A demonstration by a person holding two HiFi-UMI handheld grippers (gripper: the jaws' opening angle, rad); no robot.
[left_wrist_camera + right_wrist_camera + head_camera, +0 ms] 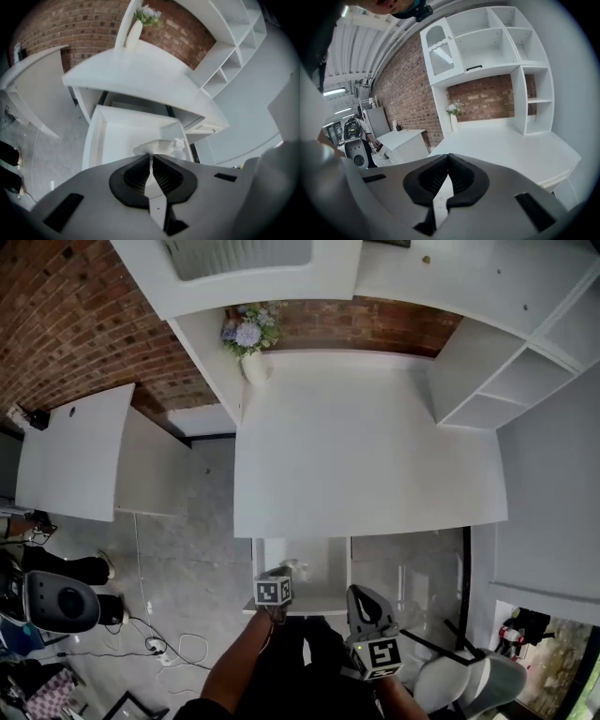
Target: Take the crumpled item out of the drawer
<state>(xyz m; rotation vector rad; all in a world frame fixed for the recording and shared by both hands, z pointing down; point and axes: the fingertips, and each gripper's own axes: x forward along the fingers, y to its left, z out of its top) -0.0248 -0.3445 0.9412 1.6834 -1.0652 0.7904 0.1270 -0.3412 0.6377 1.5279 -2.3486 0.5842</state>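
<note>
The drawer [328,554] under the white desk [366,456] stands pulled out. In its near right part lies a crumpled white paper item [161,146], also visible in the head view as a small white crumpled item [297,567]. My left gripper [151,157] reaches into the drawer [117,136] from the front, and its jaws are shut on the near edge of the crumpled item. In the head view the left gripper [284,571] sits at the drawer's near left. My right gripper [357,595] hangs to the right of the drawer front, and the right gripper [449,156] is shut with nothing in it.
A white vase with flowers [251,345] stands at the desk's back left corner. White open shelves [511,362] rise on the right. A lower white side table [80,456] is at the left. Cables [169,648] lie on the grey floor, and a white chair [478,681] stands behind at the right.
</note>
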